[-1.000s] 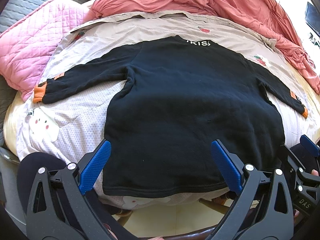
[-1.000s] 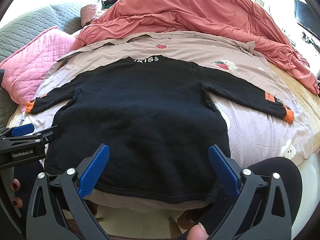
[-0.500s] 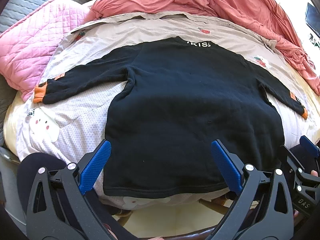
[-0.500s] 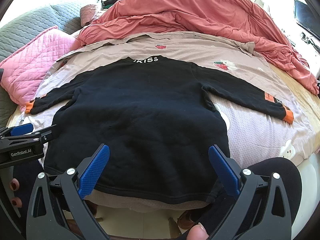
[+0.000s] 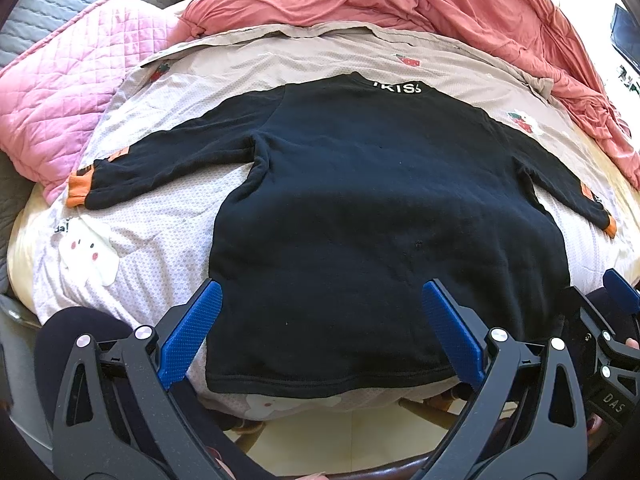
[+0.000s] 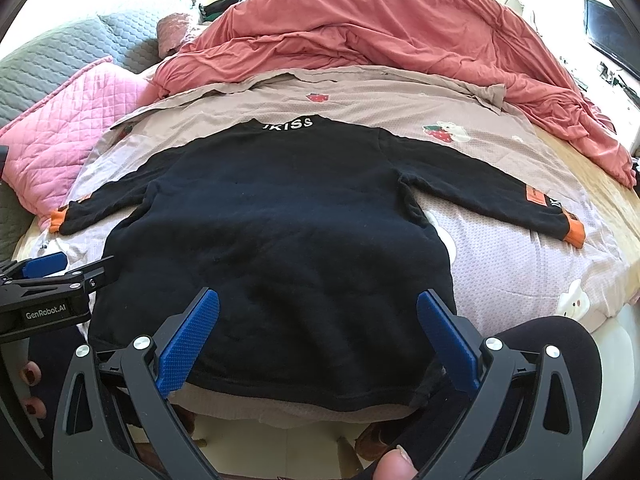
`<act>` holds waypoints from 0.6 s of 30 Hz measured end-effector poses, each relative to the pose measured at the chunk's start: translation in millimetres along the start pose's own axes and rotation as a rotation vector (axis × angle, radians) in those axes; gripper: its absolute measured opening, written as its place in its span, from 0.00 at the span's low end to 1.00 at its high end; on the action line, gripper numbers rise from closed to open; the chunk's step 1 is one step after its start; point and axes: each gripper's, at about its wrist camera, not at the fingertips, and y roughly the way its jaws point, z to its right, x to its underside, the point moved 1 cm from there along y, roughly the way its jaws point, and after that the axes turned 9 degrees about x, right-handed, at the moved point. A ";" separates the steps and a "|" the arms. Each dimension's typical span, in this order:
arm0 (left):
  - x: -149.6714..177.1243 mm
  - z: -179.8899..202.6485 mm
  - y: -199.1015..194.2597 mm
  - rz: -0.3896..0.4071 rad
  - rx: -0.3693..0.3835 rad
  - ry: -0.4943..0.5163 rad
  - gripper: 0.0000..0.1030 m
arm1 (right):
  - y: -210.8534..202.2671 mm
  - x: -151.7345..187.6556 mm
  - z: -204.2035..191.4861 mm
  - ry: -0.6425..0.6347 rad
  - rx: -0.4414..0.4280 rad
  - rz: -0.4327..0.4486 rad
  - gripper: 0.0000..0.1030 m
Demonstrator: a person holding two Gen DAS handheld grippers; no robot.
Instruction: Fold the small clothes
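Reading the labels first, from my seat at the controls: on the far left of the right wrist view, the body of the left gripper point(image 6: 60, 268) carries "GenRobot.AI" in white, and a hand point(image 6: 30, 390) with dark-painted nails holds it from below. In the left wrist view the same gripper point(image 5: 320, 332) has its blue pads point(image 5: 190, 336) spread wide apart, gripping nothing, poised over the near hem.

Moving right, the black sweatshirt point(image 6: 276, 240) lies flat, spread out on the pale printed sheet point(image 6: 520, 268) of the bed. White letters on its collar read "KISS"; there may be a letter before them, but I cannot make it out. Its collar points away from me toward the crumpled salmon-red duvet point(image 6: 400, 28), its hem toward me at the bed's edge, so the body's long axis runs straight away from me. Both sleeves stretch out sideways, each ending in an orange cuff; the right sleeve has an orange patch point(image 6: 536, 196) with writing too small to read.

My right gripper point(image 6: 318, 336) is likewise spread open and empty over the hem. At the far right of the left wrist view its body point(image 5: 612, 360) shows "DAS". A pink quilted pillow point(image 5: 52, 92) sits left of the sheet.
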 end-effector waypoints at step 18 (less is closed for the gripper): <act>-34.9 9.9 21.0 0.013 -0.018 0.008 0.91 | 19.6 -33.6 14.0 0.058 0.018 0.020 0.96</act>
